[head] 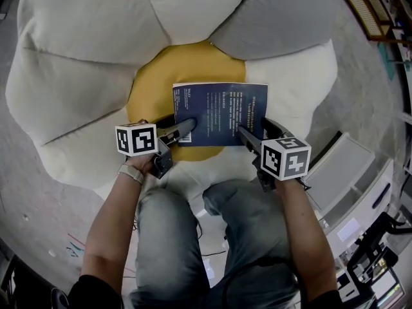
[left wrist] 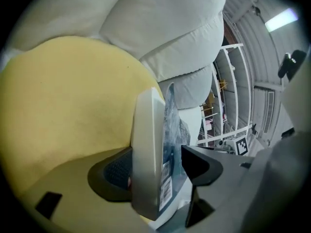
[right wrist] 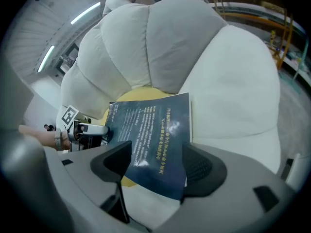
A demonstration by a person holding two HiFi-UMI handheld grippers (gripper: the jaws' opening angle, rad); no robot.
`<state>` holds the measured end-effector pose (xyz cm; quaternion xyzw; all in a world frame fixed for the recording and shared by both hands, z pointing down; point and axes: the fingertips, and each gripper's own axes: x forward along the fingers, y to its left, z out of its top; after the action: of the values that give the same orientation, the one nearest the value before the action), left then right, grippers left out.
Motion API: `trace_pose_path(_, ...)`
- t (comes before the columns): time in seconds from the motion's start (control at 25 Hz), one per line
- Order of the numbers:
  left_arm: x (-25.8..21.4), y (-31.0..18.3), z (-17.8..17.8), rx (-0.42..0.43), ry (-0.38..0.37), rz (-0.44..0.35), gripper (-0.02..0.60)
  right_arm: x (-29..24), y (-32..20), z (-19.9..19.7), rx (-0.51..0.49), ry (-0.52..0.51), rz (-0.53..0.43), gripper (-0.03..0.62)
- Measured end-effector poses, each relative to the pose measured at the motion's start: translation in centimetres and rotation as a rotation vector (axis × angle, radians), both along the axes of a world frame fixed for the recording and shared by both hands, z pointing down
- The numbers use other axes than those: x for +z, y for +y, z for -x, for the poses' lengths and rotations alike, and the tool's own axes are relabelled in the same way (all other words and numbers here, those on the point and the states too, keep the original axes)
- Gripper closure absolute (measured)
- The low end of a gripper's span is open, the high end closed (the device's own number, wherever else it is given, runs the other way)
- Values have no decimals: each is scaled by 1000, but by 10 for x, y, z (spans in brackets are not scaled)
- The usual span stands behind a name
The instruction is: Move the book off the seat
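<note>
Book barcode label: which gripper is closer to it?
Left. The left gripper straddles the book right beside the barcode label; the right gripper straddles the opposite near corner, away from it.

Flower-shaped seat (head: 77, 76): pale petals (head: 193, 5) ring a yellow centre (head: 158, 76). Dark blue book (head: 222, 108) lies at the centre's 4 o'clock edge, overlapping the adjoining white petal (head: 296, 76).

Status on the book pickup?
Both open: left hand-held gripper, right hand-held gripper, straddling the book at its near edge. It lies on the yellow cushion, not lifted. Nothing in the way.
</note>
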<state>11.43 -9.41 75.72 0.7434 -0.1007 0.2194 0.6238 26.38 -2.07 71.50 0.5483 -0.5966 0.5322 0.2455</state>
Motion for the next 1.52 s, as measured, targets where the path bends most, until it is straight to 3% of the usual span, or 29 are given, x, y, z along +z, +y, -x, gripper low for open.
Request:
trace_pose_path(0.12,-3,-1,4,-18,44,23,279,1,-1,-6,55,-34,-15,279)
trace_pose_path(0.28,-19,-5,18,-110,243,192,373,12,-1,-7,45,-27,-4,284)
trace_pose_path(0.4,-33,-4,20,-118,342,214,377,15,-4,-7,41,-37,3,284)
trace_pose_path(0.6,-55,-9,22,-189,464,314,379,14,-6,-5,68,-54,-6,284)
trace_pose_path(0.84,-55,-13,26,-277,457,332,379,16,-8,-8,111,-103,-16,294)
trace_pose_path(1.08,-49,-17,32,-431,471,419,383,24,-4,-13,148,-118,-32,332)
trace_pose_path(1.24,-43,-20,36,-530,493,468,438,30,-3,-11,149,-113,-38,332)
trace_pose_path(1.52,-43,-19,34,-565,499,503,440,29,0,-10,127,-107,-39,332)
